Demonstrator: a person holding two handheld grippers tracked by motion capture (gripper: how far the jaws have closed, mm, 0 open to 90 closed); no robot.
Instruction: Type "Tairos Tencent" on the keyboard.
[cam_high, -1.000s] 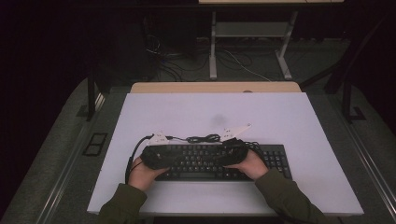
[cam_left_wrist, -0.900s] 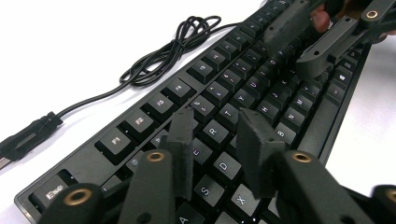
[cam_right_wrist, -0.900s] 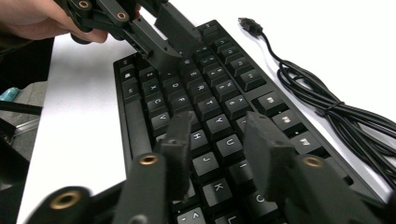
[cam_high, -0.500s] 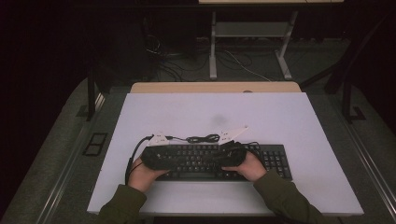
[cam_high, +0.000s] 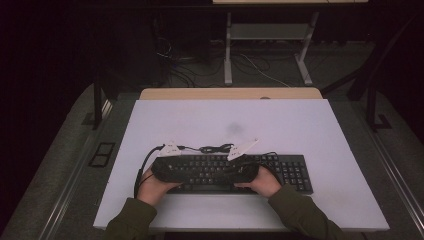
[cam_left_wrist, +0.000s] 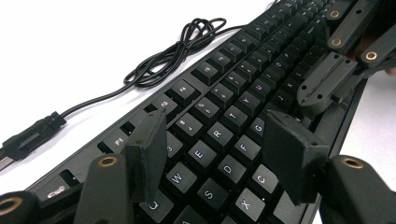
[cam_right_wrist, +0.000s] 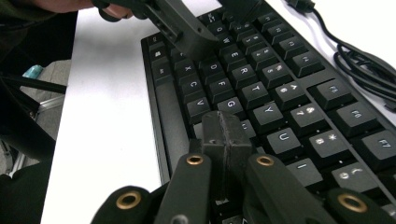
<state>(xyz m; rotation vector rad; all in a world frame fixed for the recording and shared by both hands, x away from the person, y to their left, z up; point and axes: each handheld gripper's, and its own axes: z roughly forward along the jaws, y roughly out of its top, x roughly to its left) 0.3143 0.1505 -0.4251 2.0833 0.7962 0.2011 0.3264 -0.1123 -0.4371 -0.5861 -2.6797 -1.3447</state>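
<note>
A black keyboard lies on the white table near its front edge. Both hands hold grippers low over its letter keys, pointing at each other. My left gripper is open, its pads spread above the W-to-G keys with nothing between them. My right gripper is shut and empty, its tip just above the G and H keys. In the high view the left gripper and right gripper nearly meet. The right gripper sits just beyond the left pads.
The keyboard's black cable lies in a loose coil on the table behind the keyboard, ending in a plug. White table surface stretches behind and to both sides. Desk legs and floor cables stand beyond the far edge.
The right gripper has shifted slightly left and nearer the person over the keys. The left gripper has hardly moved.
</note>
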